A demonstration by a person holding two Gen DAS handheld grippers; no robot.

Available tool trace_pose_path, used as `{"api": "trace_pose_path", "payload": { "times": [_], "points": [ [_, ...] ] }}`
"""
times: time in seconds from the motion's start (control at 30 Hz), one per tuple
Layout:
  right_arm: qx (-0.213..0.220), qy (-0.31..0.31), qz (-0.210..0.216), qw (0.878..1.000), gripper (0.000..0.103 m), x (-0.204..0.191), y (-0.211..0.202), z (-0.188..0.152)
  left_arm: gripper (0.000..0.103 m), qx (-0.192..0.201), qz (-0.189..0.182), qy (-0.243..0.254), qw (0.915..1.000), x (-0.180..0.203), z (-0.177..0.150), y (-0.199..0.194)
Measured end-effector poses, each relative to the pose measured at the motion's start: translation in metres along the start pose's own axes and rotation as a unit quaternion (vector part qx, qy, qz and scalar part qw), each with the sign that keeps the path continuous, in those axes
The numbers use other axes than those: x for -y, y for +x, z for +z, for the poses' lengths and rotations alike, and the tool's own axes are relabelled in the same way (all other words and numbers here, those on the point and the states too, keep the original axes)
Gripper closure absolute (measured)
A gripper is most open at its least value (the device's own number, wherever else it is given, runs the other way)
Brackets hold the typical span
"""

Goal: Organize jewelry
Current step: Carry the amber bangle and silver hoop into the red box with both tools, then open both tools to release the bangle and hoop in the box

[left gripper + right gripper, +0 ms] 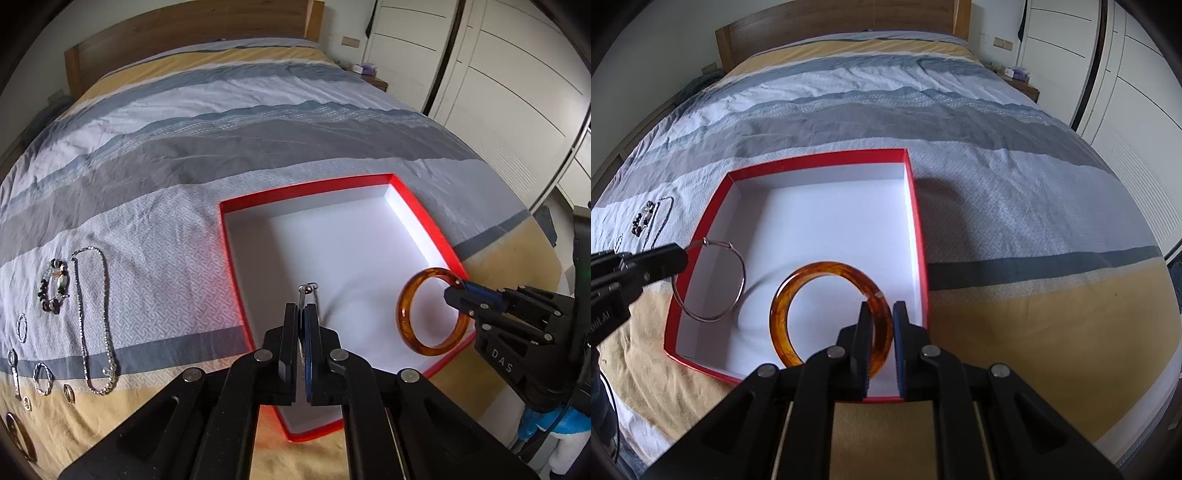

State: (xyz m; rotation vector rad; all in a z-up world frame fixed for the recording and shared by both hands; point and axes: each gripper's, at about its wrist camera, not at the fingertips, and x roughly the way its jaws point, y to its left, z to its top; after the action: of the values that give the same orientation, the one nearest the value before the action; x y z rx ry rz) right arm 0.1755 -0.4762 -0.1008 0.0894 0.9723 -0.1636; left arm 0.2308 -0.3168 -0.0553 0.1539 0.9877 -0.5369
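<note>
I am working in a bedroom at home. I am looking across a wide bed point(886, 122) covered by a striped duvet point(192, 147) in grey, white, blue and tan, with a wooden headboard point(192, 33) standing against a white wall. White wardrobe doors point(517, 85) are running along the right side, and a small bedside table point(1023, 83) is sitting in the far corner.

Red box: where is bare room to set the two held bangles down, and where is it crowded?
The red box has a bare white floor from wall to wall; the amber bangle and thin silver bangle hang over its near half. The bedspread right of the box is bare too. Left of the box is crowded: silver chain necklace, beaded bracelet, small rings.
</note>
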Motion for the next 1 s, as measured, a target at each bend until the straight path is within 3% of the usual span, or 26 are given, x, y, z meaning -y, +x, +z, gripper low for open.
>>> {"api": "trace_pose_path", "payload": {
  "times": [0.3,0.67,1.0],
  "points": [
    [-0.013,-0.016,-0.007,1.000,0.093,-0.009,0.009,-0.002,0.100,-0.017,0.000,-0.023,0.9996,-0.011,-0.010,0.010],
    [-0.045,-0.041,-0.034,0.998,0.093,-0.013,0.030,-0.007,0.099,-0.057,0.009,-0.005,0.9983,0.007,-0.026,0.041],
    [-0.051,-0.057,-0.046,0.996,0.092,-0.017,0.033,-0.006,0.097,-0.067,0.021,0.002,0.9975,0.010,-0.024,0.051]
  ]
}}
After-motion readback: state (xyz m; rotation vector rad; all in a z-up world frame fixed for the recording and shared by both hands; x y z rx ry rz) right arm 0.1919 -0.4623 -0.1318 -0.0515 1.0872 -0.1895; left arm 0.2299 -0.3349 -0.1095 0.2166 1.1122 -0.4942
